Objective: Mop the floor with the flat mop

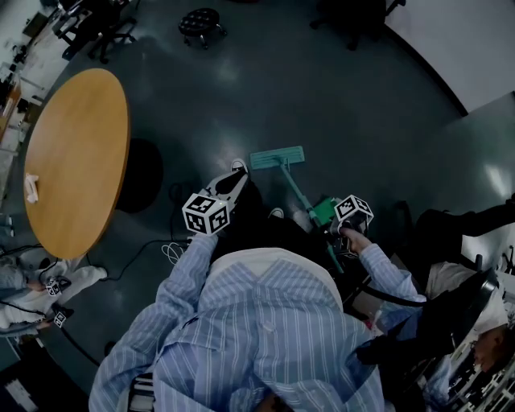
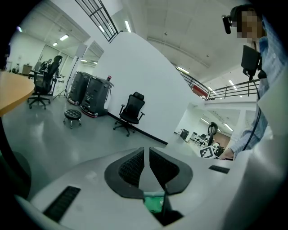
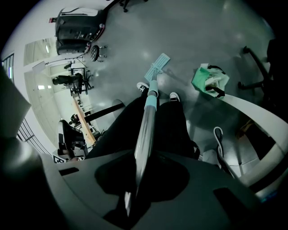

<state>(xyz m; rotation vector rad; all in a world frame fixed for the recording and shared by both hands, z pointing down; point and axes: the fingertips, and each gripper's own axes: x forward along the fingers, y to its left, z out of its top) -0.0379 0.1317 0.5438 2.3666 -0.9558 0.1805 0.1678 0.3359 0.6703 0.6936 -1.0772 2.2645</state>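
The flat mop has a teal head lying flat on the grey floor just ahead of the person's shoes. Its handle slants back to my right gripper. In the right gripper view the metal handle runs straight out between the jaws of my right gripper, which is shut on it, down to the mop head. My left gripper is held apart from the mop, left of the handle. In its own view my left gripper points up at the room, jaws together with nothing between them.
A round wooden table stands at the left. A black stool and office chairs stand at the back. Cables lie on the floor near the table. A green bag and a seated person are to the right.
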